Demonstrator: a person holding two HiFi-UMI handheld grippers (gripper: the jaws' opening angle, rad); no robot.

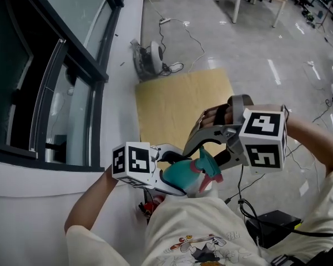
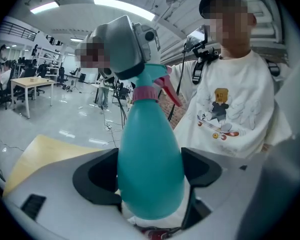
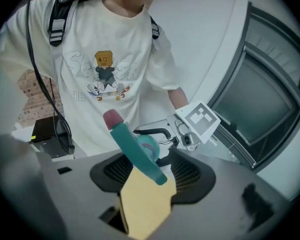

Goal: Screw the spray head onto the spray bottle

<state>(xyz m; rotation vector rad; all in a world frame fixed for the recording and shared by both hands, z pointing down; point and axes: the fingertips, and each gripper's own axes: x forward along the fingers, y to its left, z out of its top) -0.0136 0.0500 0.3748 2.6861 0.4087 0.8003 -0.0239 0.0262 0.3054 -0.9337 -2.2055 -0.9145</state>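
Note:
My left gripper (image 1: 169, 184) is shut on the teal spray bottle (image 1: 180, 176), close in front of the person's chest. In the left gripper view both dark pads press the bottle's (image 2: 150, 169) wide body, which rises away from the camera. The teal spray head (image 2: 152, 84) sits on its neck above a pink collar, trigger to the right. My right gripper (image 1: 211, 157) reaches in from the right over that head (image 1: 206, 168). In the right gripper view the spray head (image 3: 132, 146) lies slanted between the jaws of that gripper (image 3: 150, 171), whose pads stand apart from it.
A yellow board (image 1: 180, 107) lies on the grey floor below the grippers. A dark window wall (image 1: 44, 93) and a white ledge run along the left. Cables and a round white device (image 1: 152, 57) sit beyond the board. A black box (image 1: 275, 223) is at the lower right.

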